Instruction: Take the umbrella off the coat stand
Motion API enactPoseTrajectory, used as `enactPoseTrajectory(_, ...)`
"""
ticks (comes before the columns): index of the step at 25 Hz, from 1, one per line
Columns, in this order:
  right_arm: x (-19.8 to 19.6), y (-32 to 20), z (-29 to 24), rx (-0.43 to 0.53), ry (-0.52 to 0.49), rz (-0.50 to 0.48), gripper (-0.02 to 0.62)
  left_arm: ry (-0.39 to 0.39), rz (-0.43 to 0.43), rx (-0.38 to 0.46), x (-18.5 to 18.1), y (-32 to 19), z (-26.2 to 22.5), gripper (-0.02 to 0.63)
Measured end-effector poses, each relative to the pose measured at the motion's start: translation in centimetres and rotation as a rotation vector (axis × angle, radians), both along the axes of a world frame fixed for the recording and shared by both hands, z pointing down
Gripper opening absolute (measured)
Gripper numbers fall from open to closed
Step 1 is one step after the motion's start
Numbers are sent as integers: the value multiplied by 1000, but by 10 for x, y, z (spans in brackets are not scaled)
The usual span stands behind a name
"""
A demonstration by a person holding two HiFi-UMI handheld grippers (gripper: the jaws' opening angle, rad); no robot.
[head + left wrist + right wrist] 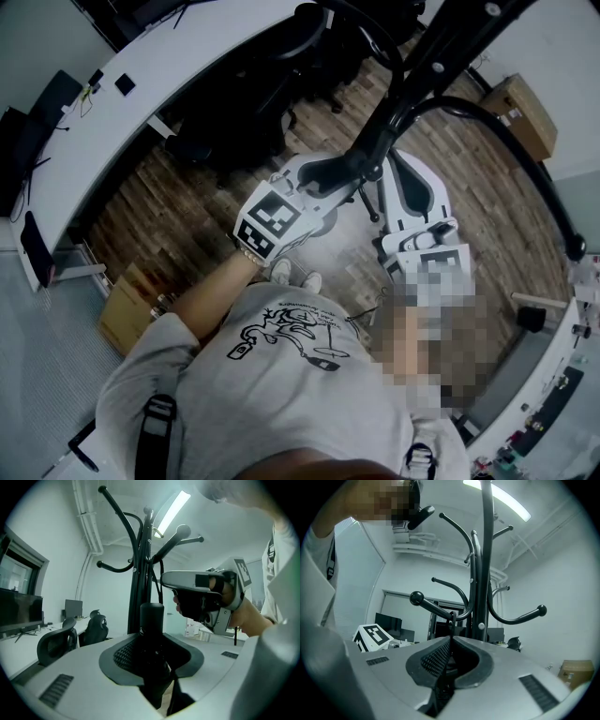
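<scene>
Left gripper [153,640] clamps its jaws on the black folded umbrella [152,616], which stands upright between the pads, right in front of the pole of the black coat stand [139,576]. Right gripper [451,641], held level in the person's other hand, has its jaw tips pinched together on what looks like a thin dark strap [451,626] that runs up to a ball-ended hook [436,607] of the stand. Seen from the left gripper view, the right gripper sits just beside the stand, above and to the right of the umbrella's top end. From the head view, both grippers meet close to the pole, over a wood-plank floor [159,202]. A long white desk [141,84], black office chairs [93,627] and a cardboard box [520,111] ring the room. The person wears a grey printed T-shirt [281,375].
</scene>
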State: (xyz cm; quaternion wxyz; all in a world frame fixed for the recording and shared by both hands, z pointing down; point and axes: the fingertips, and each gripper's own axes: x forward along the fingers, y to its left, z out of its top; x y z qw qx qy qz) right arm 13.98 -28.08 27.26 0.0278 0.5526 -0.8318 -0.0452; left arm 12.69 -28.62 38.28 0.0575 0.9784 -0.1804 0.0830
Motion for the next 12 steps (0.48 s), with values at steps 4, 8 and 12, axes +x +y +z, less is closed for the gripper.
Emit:
enactPoseTrajectory(4,-3,14,-8,19,1,-2,21,17,-3,10,-5,11,-6,164)
enactPoseTrajectory(8,-6,18,-12,32,2,-9,21,25,-7,19,-8,13,-11,164)
enactPoseTrajectory(12,-11,26,-18,42,5,-18,21,35,-9,19,-12,20,-17,164)
